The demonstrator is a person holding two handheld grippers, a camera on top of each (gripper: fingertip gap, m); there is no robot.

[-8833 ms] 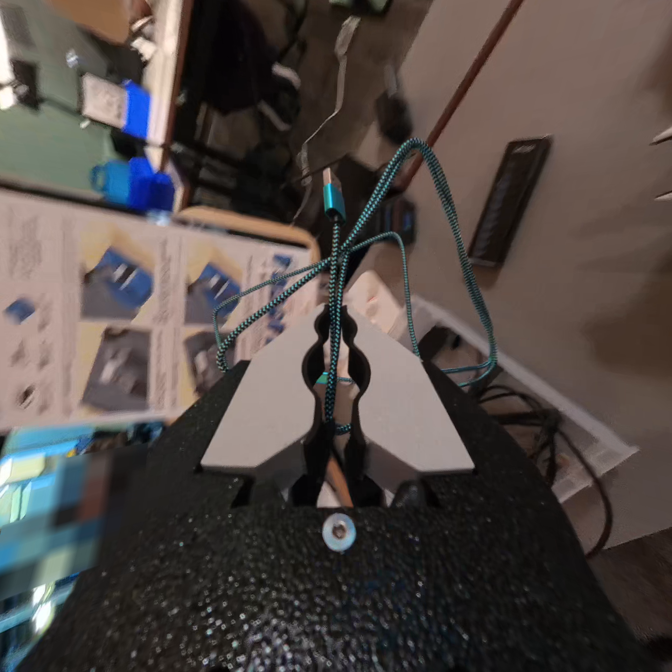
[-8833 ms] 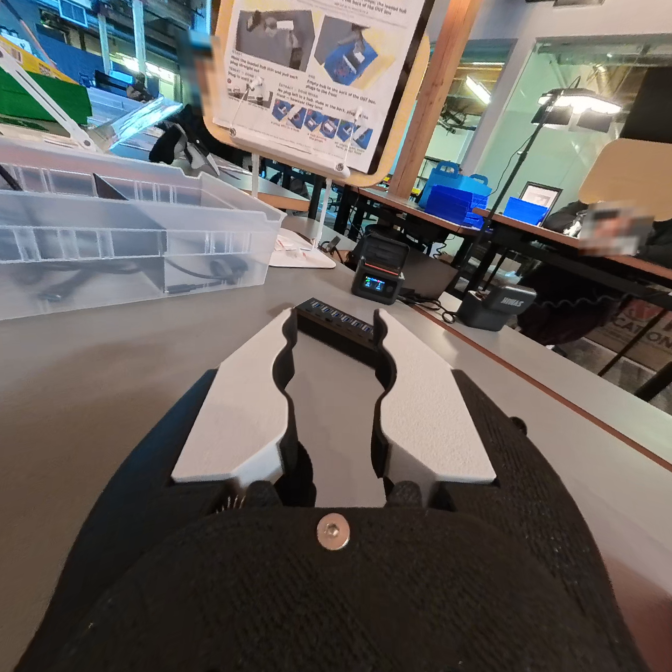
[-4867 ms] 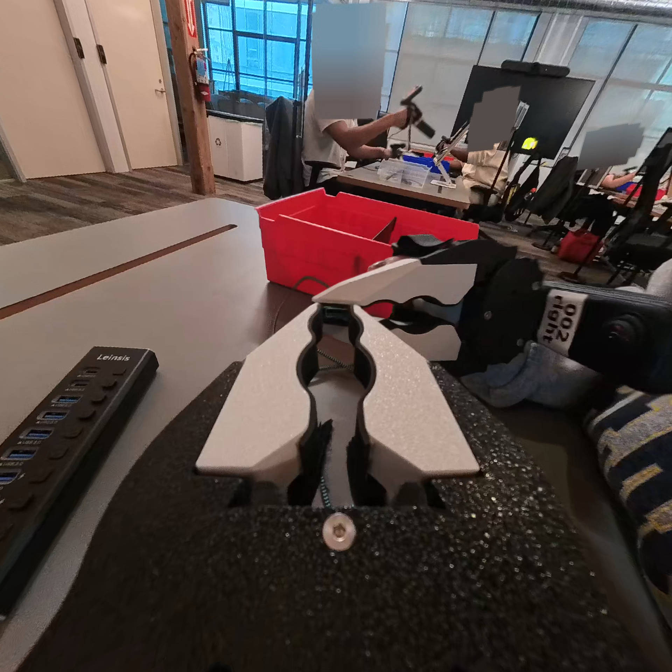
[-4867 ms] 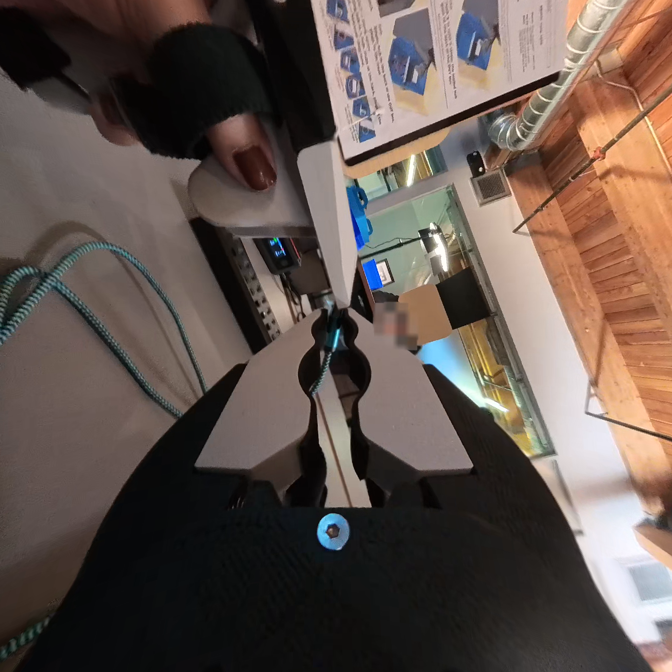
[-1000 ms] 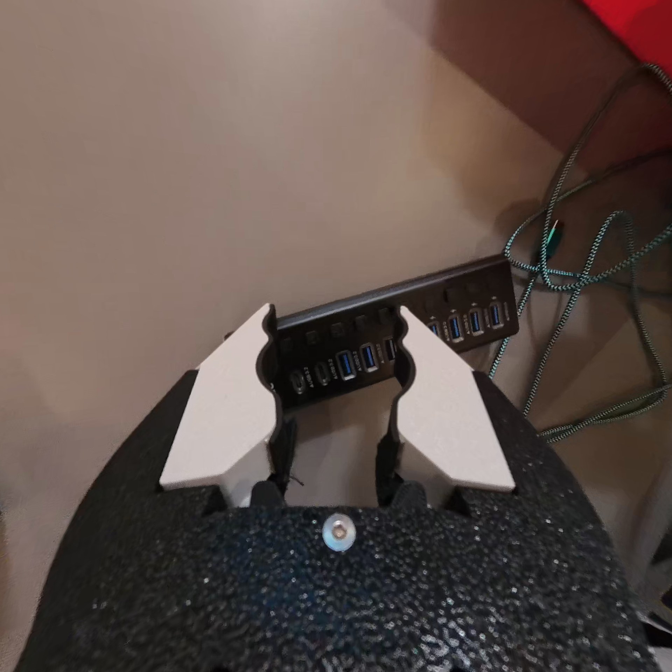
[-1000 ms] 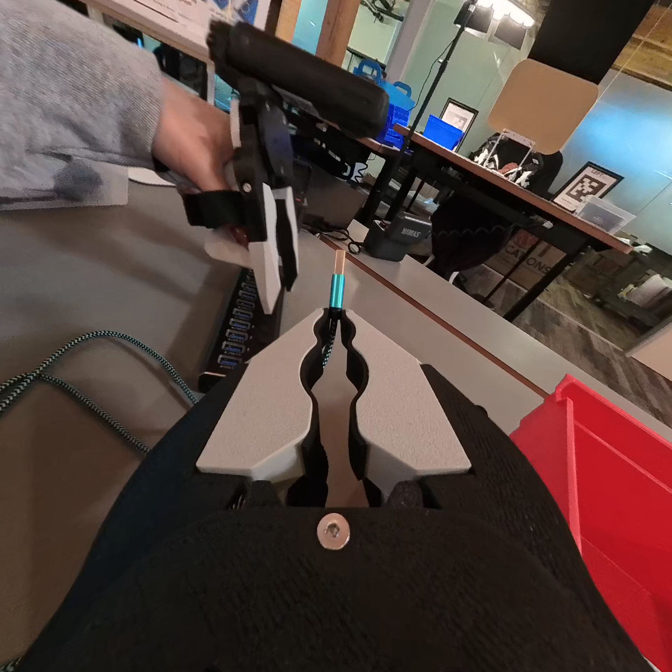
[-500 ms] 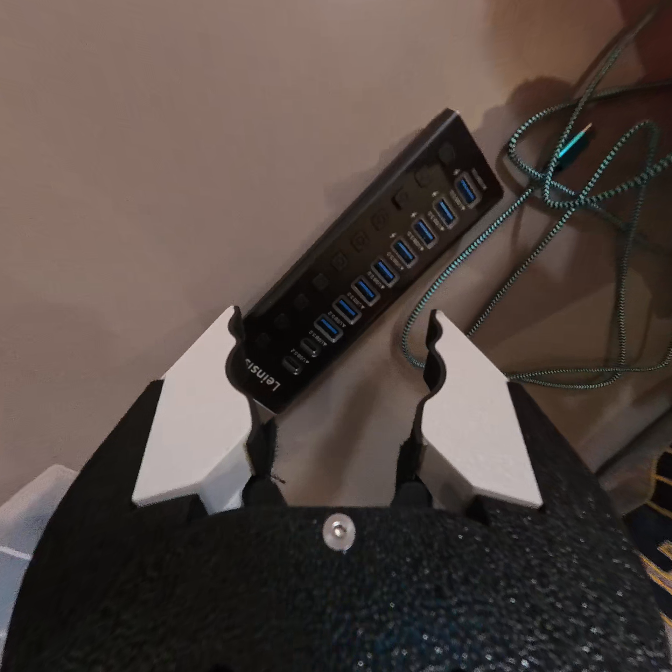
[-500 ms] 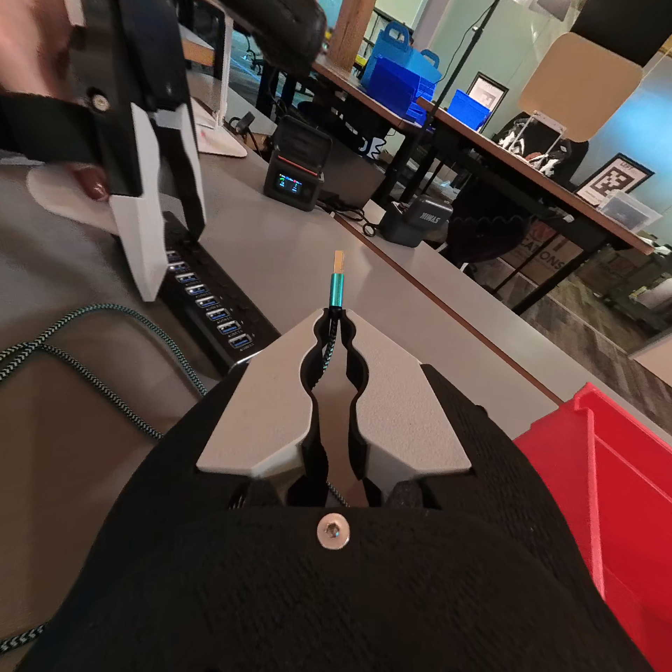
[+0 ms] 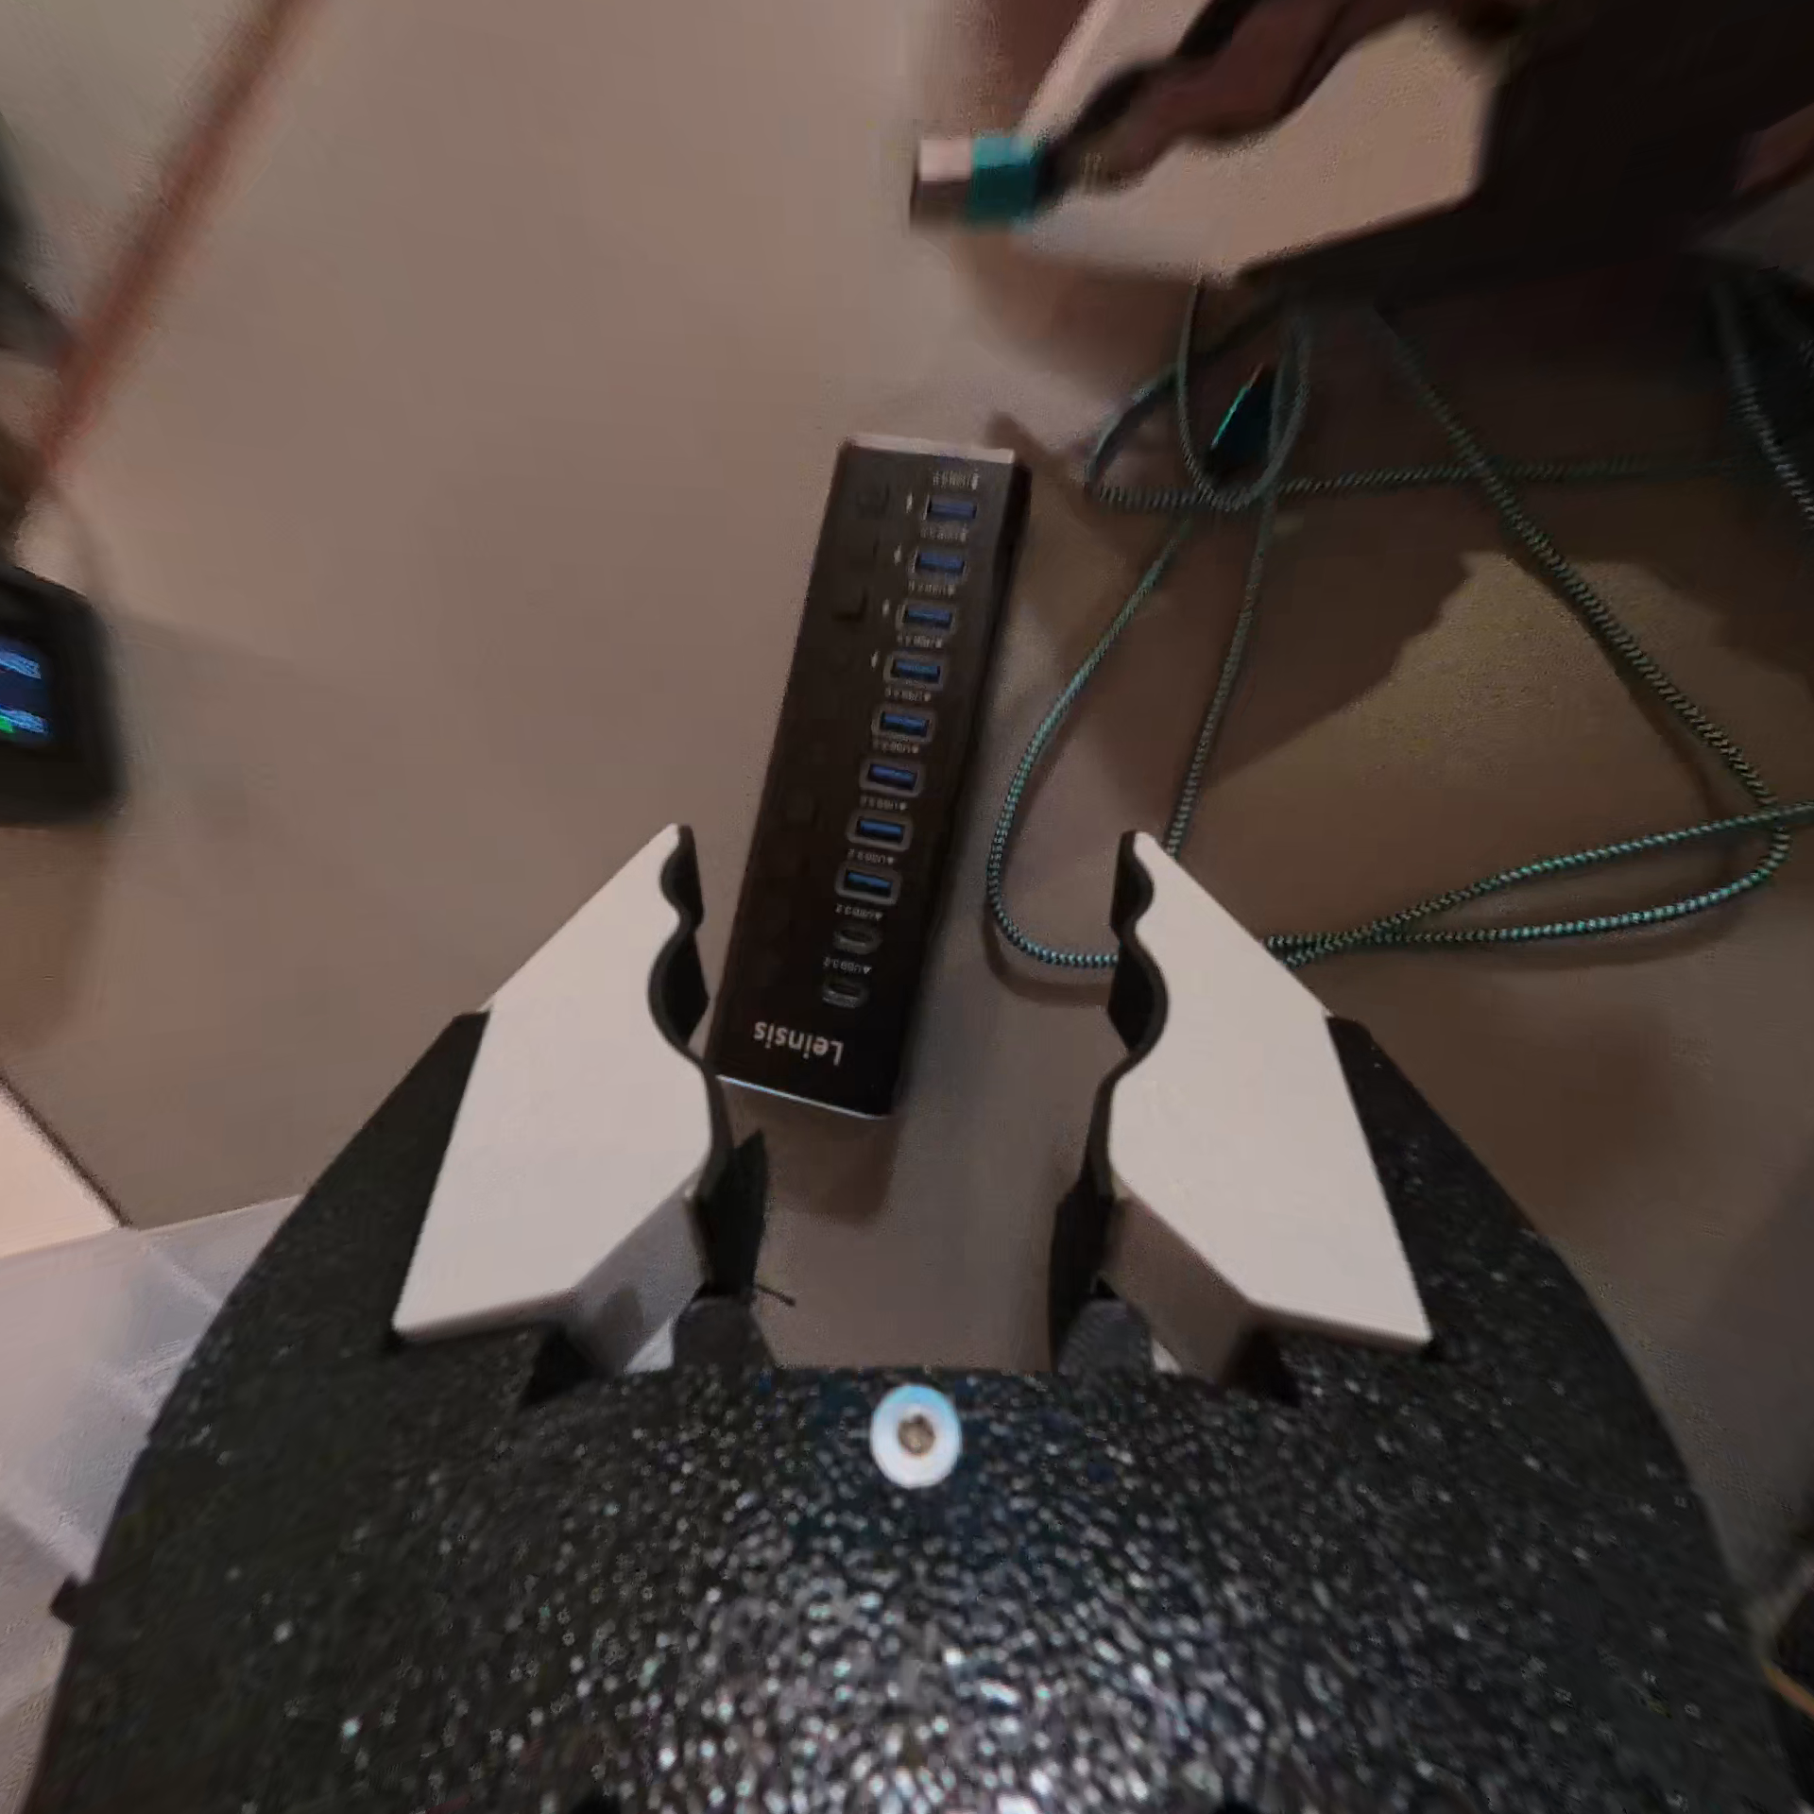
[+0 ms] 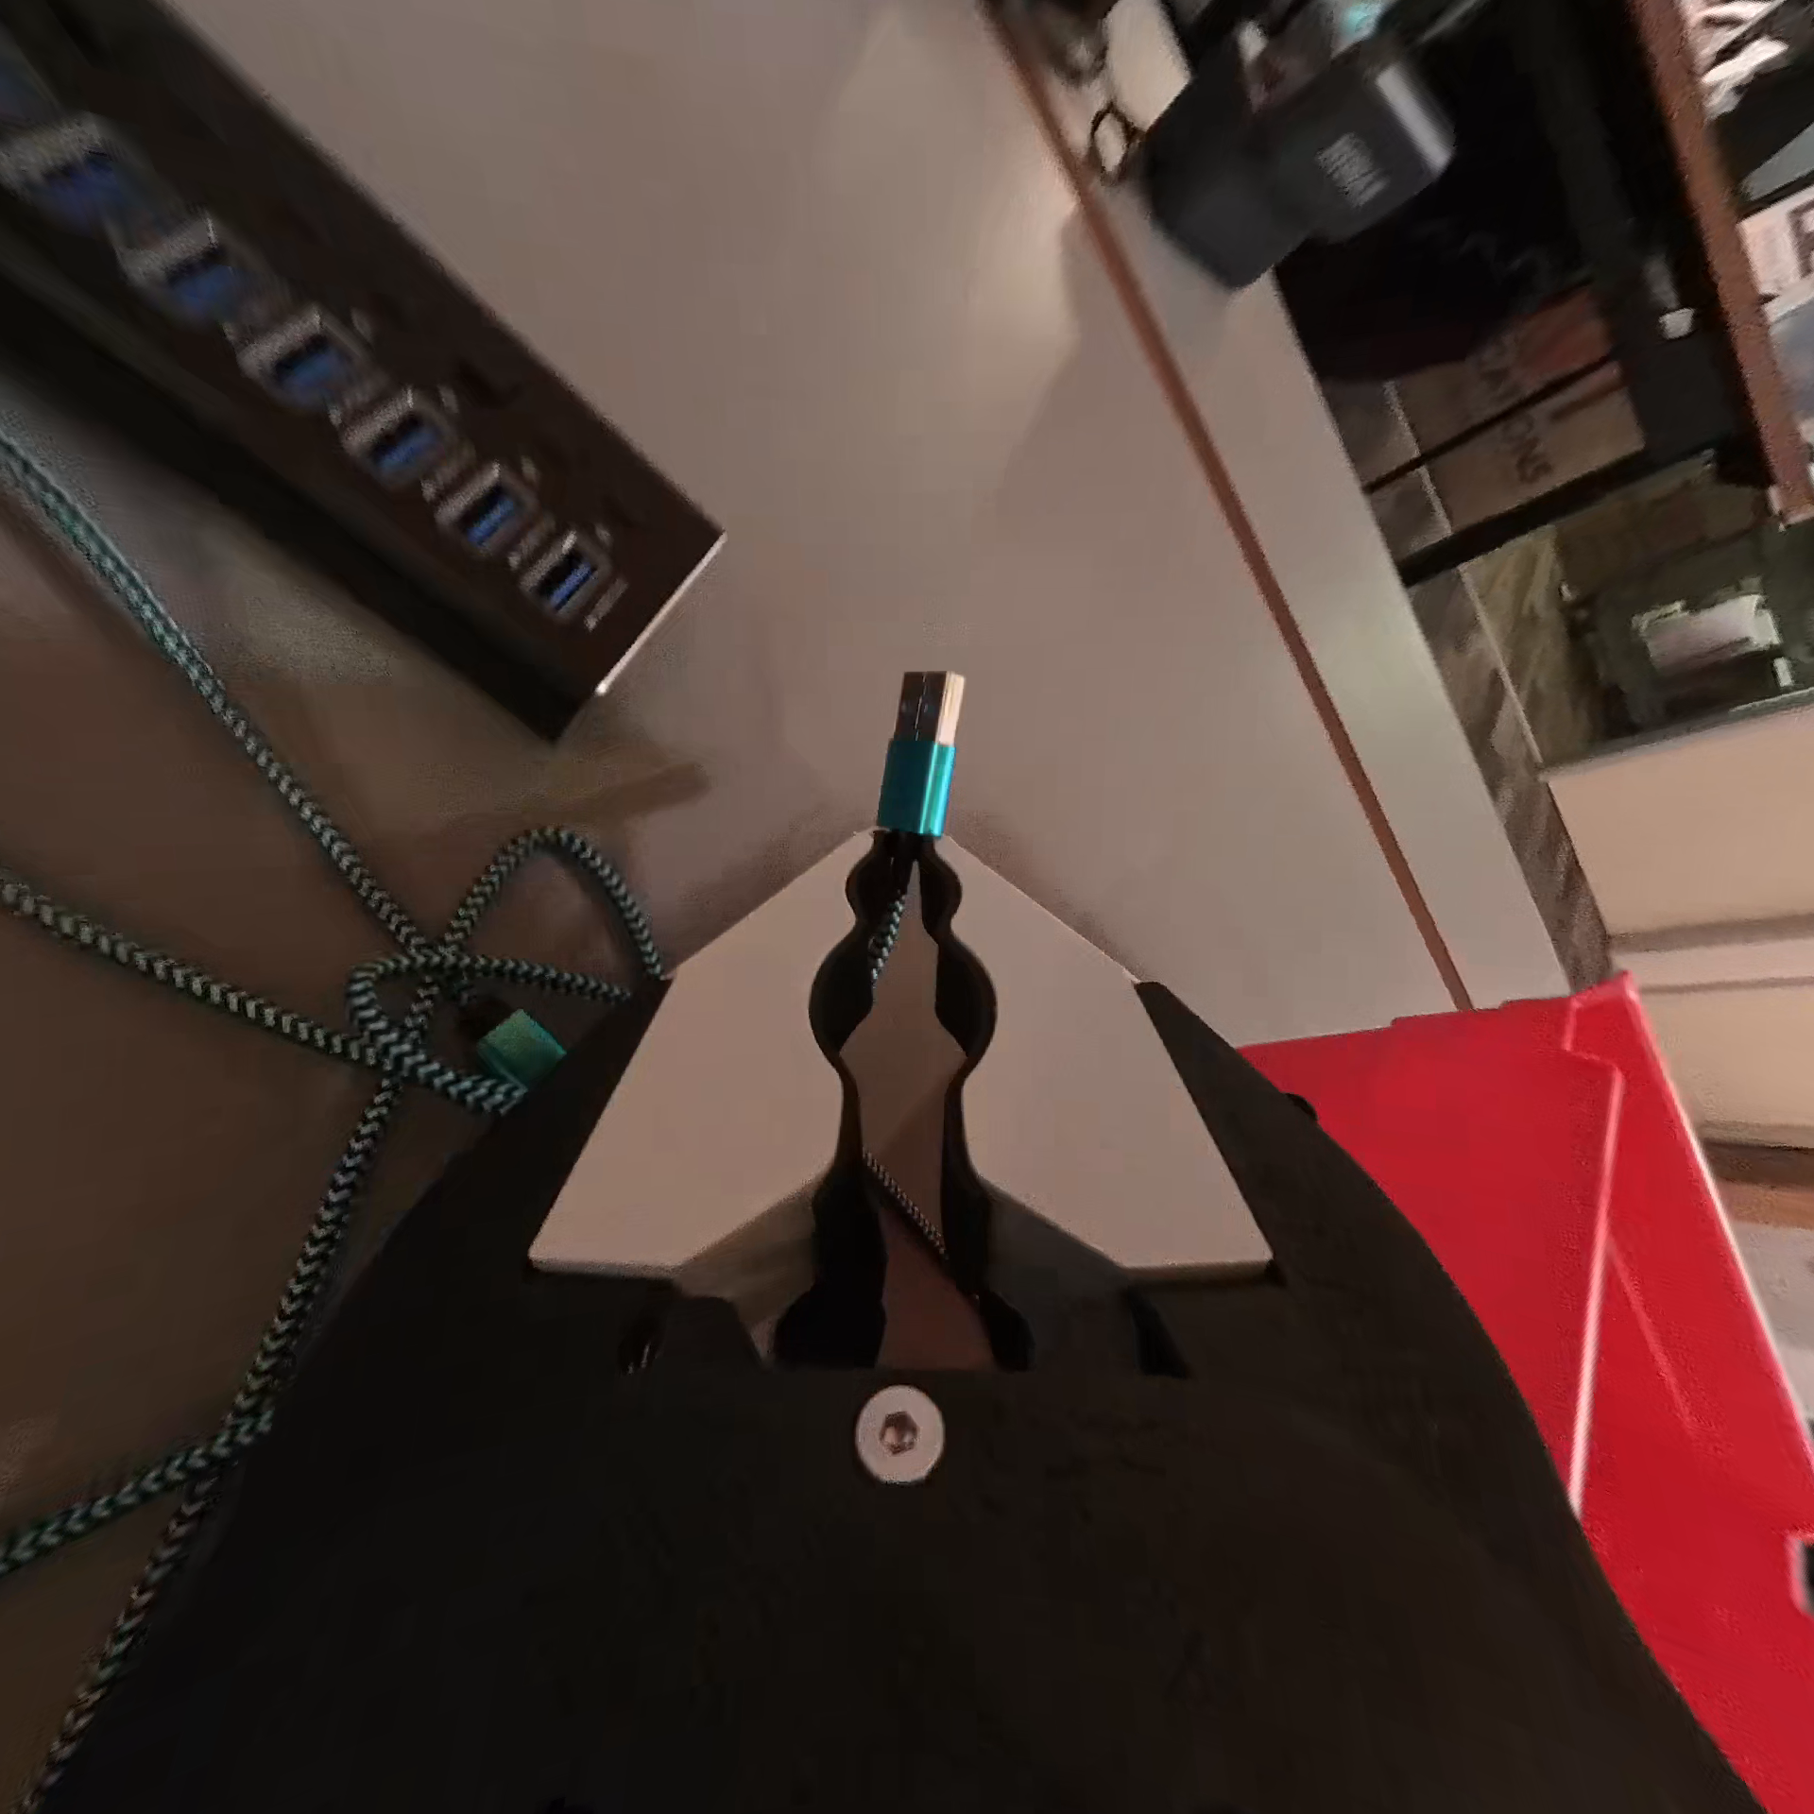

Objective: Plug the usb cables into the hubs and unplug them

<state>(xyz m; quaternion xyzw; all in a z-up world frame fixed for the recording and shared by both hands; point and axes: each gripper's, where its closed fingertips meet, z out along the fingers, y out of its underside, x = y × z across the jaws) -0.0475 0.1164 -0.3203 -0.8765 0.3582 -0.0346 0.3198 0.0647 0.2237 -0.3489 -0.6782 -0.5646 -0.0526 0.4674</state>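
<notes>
A black USB hub (image 9: 883, 766) with a row of blue ports lies on the beige table; its near end sits between the fingers of my open left gripper (image 9: 903, 849). It also shows blurred at the upper left of the right wrist view (image 10: 393, 393). My right gripper (image 10: 901, 834) is shut on a teal braided cable just behind its teal USB plug (image 10: 923, 756), which points past the hub's far end. The plug shows blurred in the left wrist view (image 9: 972, 177). The cable (image 9: 1227, 628) lies looped beside the hub, its other plug (image 10: 520, 1045) loose on the table.
A red bin (image 10: 1472, 1227) stands to the right of my right gripper. A black device (image 10: 1296, 147) sits past the table's brown-trimmed edge. A small black device with a lit screen (image 9: 39, 707) is to the left, and a pale tray (image 9: 98, 1325) lies at the lower left.
My left gripper has turned so the hub now runs lengthwise between its fingers. My right gripper has tipped down toward the table with the plug, nearer the hub's end.
</notes>
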